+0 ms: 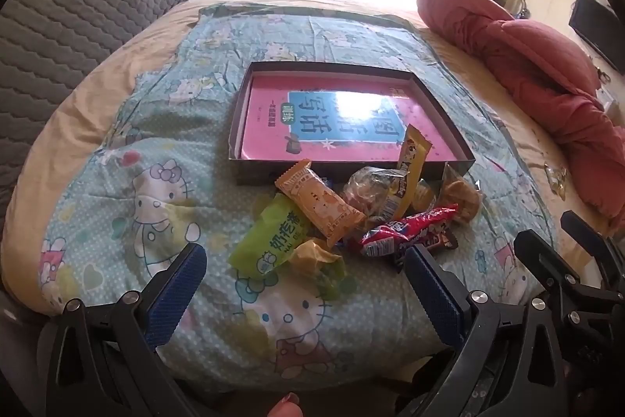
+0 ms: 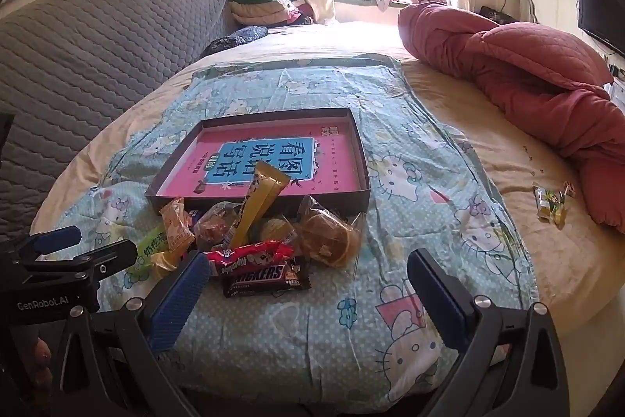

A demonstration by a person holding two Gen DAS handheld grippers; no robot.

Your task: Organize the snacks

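A pile of wrapped snacks lies on a Hello Kitty blanket just in front of a shallow dark box with a pink book inside. The pile holds a green packet, an orange packet, a red packet, a yellow stick leaning on the box rim and a Snickers bar. My left gripper is open and empty, just short of the green packet. My right gripper is open and empty, its left finger beside the Snickers bar and red packet.
A rolled red quilt lies along the right of the bed. A loose green-yellow snack sits on the beige sheet near it. A grey quilted headboard stands left. Folded clothes are stacked at the back.
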